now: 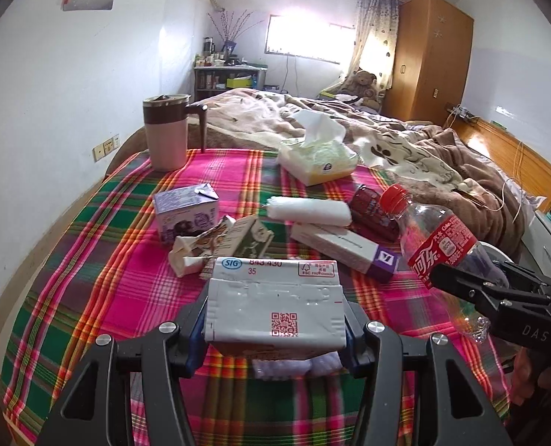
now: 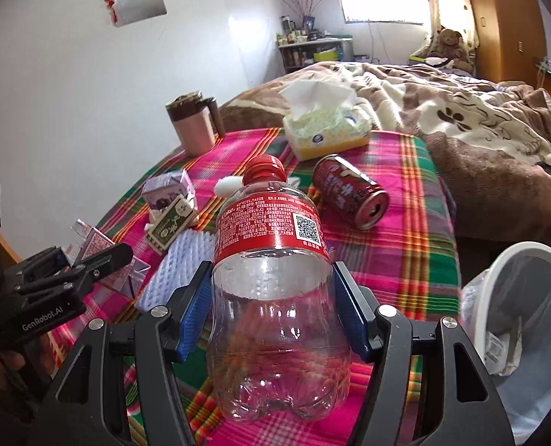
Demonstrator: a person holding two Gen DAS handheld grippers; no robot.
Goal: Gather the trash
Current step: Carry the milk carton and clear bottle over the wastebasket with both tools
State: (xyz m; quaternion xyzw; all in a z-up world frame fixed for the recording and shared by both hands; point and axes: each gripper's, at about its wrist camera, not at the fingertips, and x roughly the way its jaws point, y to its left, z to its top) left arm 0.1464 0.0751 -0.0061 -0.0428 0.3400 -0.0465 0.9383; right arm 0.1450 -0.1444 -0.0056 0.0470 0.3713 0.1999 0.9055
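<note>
Between the right gripper (image 2: 271, 316) pads sits the clear bottle (image 2: 271, 260), clamped.

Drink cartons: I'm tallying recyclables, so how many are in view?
3: a white carton held in the left hand-held gripper, a purple carton standing on the plaid cloth, a green-brown carton lying beside it. Others may be hidden.

free: cloth (image 2: 398, 256) beside bin (image 2: 513, 260) | blocked: can (image 2: 349, 191)
</note>
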